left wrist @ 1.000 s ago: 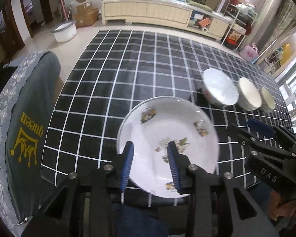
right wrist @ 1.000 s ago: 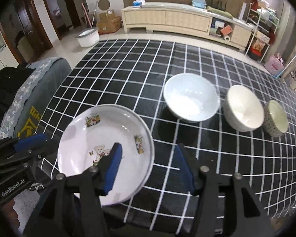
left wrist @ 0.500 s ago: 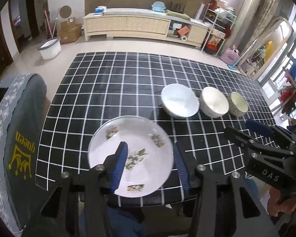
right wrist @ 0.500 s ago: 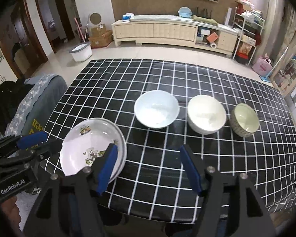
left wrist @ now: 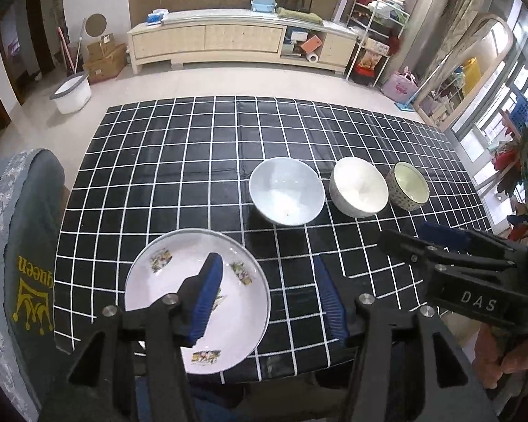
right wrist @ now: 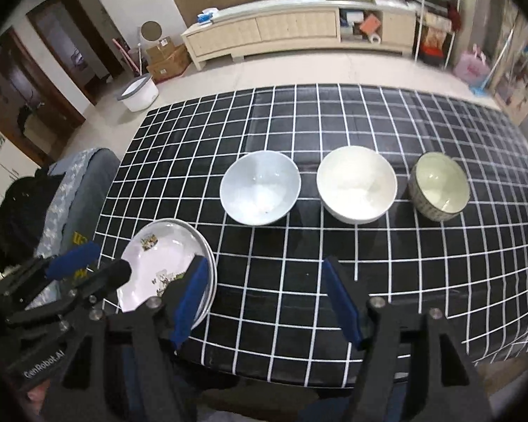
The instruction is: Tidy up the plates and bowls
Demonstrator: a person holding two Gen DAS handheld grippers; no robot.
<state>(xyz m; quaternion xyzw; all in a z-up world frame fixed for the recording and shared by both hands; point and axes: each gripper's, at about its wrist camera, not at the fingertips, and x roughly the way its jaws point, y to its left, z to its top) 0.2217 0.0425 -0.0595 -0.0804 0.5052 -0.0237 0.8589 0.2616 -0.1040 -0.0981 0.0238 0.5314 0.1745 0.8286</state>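
Item 1, my left gripper (left wrist: pixel 269 299): blue pads spreading apart, nothing between them, hanging above the near edge of the tabletop (left wrist: pixel 179 161).

Item 2, my right gripper (right wrist: pixel 267 302): jaws standing apart, empty, also over the near edge. Lettering "DAS" is showing on its body in the left view; "GenRobot.AI" is showing on the left one in the right view.

Item 3, plate (left wrist: pixel 197 302): white, printed with small cartoon pictures, lying at the near left corner. From the right view a second rim seems to be peeking out beneath it, so I am judging it a stack of plates.

Item 4, three bowls in a row across the middle toward the right edge: pale blue bowl (left wrist: pixel 287 191), white bowl (left wrist: pixel 359 188), patterned bowl (left wrist: pixel 407 190), close together.

Item 5, chair cover (left wrist: pixel 28 281) beside the left edge, reading "queen" under a gold crown.

Step, as I am judging it: plates appear done; next I am needing to descend on a bowl rim and nest the bowls.
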